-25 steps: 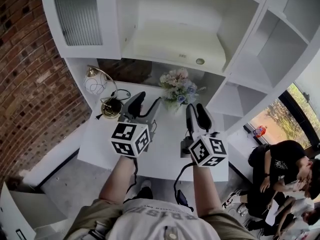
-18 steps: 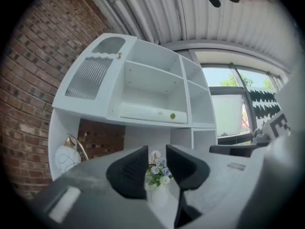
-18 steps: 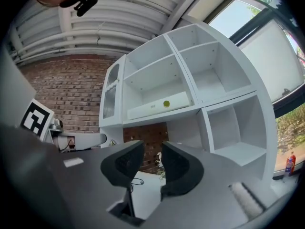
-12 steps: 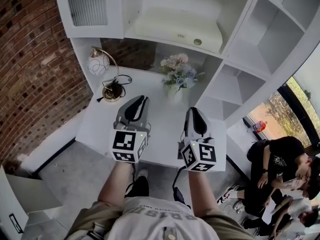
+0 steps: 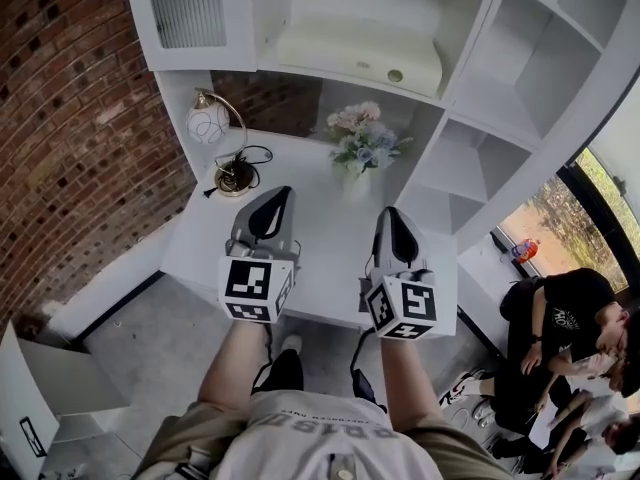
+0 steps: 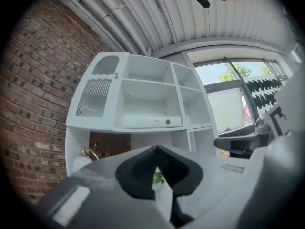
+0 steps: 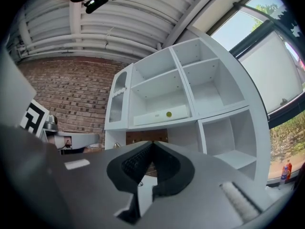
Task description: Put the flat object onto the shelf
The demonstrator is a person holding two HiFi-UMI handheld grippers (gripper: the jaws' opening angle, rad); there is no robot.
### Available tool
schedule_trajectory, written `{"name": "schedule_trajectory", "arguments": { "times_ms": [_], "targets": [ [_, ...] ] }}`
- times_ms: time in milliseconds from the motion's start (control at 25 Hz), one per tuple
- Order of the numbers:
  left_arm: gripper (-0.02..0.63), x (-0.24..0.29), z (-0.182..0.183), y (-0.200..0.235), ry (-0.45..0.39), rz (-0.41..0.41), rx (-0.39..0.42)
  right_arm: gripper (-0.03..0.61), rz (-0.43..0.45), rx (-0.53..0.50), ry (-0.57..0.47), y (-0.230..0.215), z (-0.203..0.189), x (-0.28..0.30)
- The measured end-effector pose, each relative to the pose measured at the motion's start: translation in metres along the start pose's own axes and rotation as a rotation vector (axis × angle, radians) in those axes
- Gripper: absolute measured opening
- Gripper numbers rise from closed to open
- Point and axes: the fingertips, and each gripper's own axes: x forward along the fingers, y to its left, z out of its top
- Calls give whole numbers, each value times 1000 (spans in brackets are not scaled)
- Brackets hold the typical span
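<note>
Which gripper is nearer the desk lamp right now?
Left. In the head view, the left gripper hangs just right of the desk lamp. The right gripper is farther right, below the flower bouquet.

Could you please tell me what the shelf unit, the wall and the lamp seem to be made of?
Shelf unit: probably painted wood or board, smooth matt white panels. Wall: bare red brick, mortar lines visible. Lamp: brassy metal arm and base, seemingly white glass shade.
</note>
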Motion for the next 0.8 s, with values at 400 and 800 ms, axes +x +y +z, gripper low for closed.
{"name": "schedule_trajectory", "arguments": {
  "times_ms": [400,800],
  "targets": [
    [8,0,12,2,-12,3,7,3,-6,-19,4,0,6,-2],
    [8,7,16,-5,-19,-6,7,3,6,-44,-7,-7,12,-4]
  ]
}}
